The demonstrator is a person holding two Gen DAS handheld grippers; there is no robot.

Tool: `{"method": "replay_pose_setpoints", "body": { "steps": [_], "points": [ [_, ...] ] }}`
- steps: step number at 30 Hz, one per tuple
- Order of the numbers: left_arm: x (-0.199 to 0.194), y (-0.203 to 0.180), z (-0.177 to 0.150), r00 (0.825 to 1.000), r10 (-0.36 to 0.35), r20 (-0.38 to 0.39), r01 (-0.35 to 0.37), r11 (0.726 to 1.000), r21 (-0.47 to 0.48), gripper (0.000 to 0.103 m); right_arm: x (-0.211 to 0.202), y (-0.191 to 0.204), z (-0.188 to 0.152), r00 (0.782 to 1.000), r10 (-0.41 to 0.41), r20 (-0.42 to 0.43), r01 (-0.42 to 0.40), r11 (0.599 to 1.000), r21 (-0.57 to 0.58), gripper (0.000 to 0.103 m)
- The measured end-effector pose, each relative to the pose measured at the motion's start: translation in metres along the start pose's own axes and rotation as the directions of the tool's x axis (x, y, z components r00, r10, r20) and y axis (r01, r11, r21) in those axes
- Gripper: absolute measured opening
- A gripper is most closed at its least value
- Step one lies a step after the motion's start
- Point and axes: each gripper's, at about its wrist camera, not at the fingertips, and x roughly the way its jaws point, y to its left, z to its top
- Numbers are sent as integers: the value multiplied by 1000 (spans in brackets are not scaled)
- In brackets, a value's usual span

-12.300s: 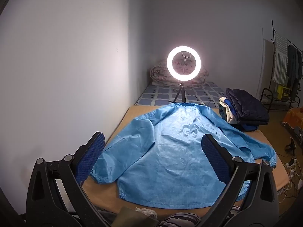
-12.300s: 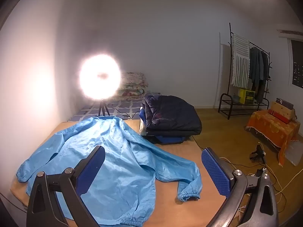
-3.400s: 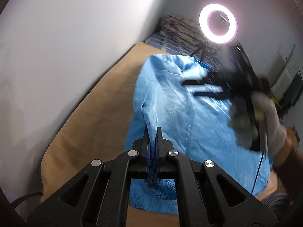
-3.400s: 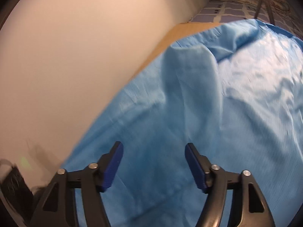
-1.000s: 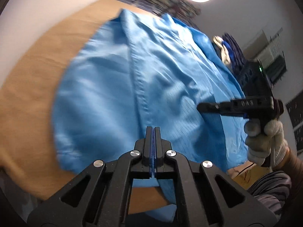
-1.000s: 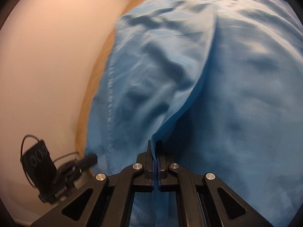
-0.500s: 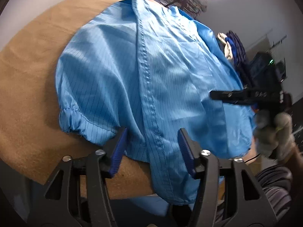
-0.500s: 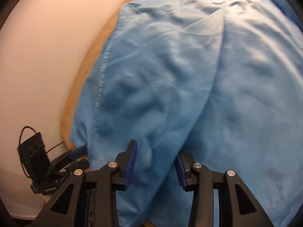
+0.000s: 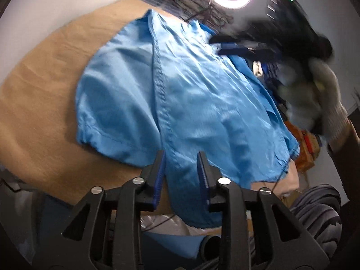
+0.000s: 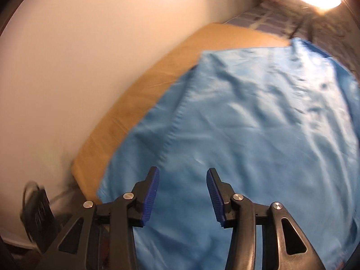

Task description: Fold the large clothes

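Blue jacket [image 9: 191, 103] spread on tan table [image 9: 40, 103], hem overhanging near edge.
Left gripper [image 9: 181, 175] and right gripper [image 10: 182, 191] both parted, empty, above jacket; possible slide off table through overhanging hem's weight.

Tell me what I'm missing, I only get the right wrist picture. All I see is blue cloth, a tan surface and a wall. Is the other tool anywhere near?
Observer: Yes. In the left wrist view the left gripper sits open over the near edge of the blue jacket, which hangs off the tan table there.
Operator: Is my own tool visible to you?
Observer: It is, blurred: the right gripper is over the far side of the jacket, held by a gloved hand.
Operator: Is a sleeve folded in?
Observer: One sleeve lies on the table beside the body, its gathered cuff pointing toward the near edge.
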Motion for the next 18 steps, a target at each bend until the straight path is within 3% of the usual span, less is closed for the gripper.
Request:
{"method": "replay_pose_setpoints", "body": {
  "steps": [6,10,12,13,15,18],
  "points": [
    [10,5,-12,999,2,-36,-2,1000,-24,29,77,33,21,992,49,-120,-44,998,44,46],
    [1,13,-15,1000,2,-17,-3,999,-42,29,111,47,17,976,-66,-210,66,998,-9,44],
    [-5,15,-13,1000,-1,-2,1,999,-48,29,121,47,14,964,-120,-238,119,993,-17,24],
    [-8,16,-12,1000,0,8,0,999,-50,29,123,45,14,961,-128,-244,129,992,-10,19],
    [-15,19,-10,1000,0,27,1,999,-51,29,121,42,15,965,-107,-238,114,993,15,1],
    [-19,24,-6,999,-10,45,13,998,-60,38,115,39,17,974,-86,-211,96,995,39,0]
  ]
}}
